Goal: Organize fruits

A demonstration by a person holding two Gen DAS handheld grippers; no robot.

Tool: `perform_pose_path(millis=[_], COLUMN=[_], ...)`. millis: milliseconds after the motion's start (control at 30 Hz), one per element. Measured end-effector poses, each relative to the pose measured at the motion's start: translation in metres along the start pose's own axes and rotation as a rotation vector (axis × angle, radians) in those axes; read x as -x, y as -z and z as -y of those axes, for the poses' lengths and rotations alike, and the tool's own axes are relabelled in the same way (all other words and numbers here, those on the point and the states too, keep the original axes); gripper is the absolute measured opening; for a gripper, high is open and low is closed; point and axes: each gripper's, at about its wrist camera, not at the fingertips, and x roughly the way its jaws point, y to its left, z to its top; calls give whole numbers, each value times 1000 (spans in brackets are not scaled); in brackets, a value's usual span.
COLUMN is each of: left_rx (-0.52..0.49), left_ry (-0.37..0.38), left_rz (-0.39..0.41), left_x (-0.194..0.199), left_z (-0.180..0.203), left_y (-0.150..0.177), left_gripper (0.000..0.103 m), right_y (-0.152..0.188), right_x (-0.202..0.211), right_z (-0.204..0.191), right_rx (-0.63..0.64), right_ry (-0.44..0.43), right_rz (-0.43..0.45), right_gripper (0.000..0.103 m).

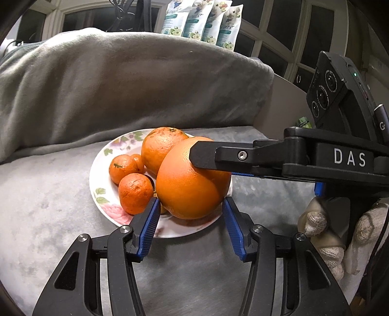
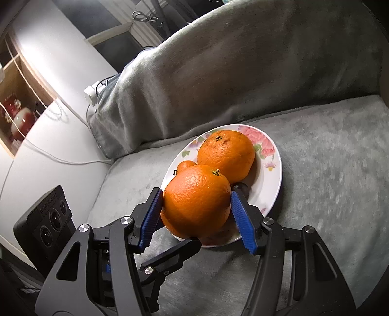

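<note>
A floral plate (image 1: 102,167) on a grey blanket holds a large orange (image 1: 160,148) and several small mandarins (image 1: 133,192). A second large orange (image 1: 189,184) sits at the plate's near side. My right gripper (image 2: 195,203) is shut on this orange (image 2: 197,201), its blue pads on both sides. In the left wrist view its upper finger (image 1: 218,155) crosses the orange from the right. My left gripper (image 1: 190,206) is open, with its pads flanking the same orange, close to it. In the right wrist view the plate (image 2: 272,175) and the other orange (image 2: 226,153) lie beyond.
A grey blanket mound (image 1: 136,85) rises behind the plate. Several snack packets (image 1: 201,21) stand at the back. A white cabinet with cables (image 2: 60,80) is at the left in the right wrist view. A gloved hand (image 1: 340,238) holds the right gripper.
</note>
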Motion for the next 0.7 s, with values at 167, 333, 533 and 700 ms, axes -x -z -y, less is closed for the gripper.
perform_pose_path(millis=[167, 333, 533, 700], left_rx=[15, 7, 16, 21], left_ry=[10, 1, 5, -2], left_rz=[2, 6, 8, 20], left_x=[3, 9, 20, 32], left_z=[-6, -5, -12, -18], left_y=[2, 5, 5, 7], left_gripper=[52, 55, 66, 71], right_y=[-1, -2, 0, 3], right_x=[3, 8, 18, 29], right_z=[-2, -2, -4, -6], right_rx=[2, -5, -17, -26], right_ry=[10, 24, 38, 53], right_rz=[14, 23, 55, 85], right_gripper=[61, 61, 74, 77])
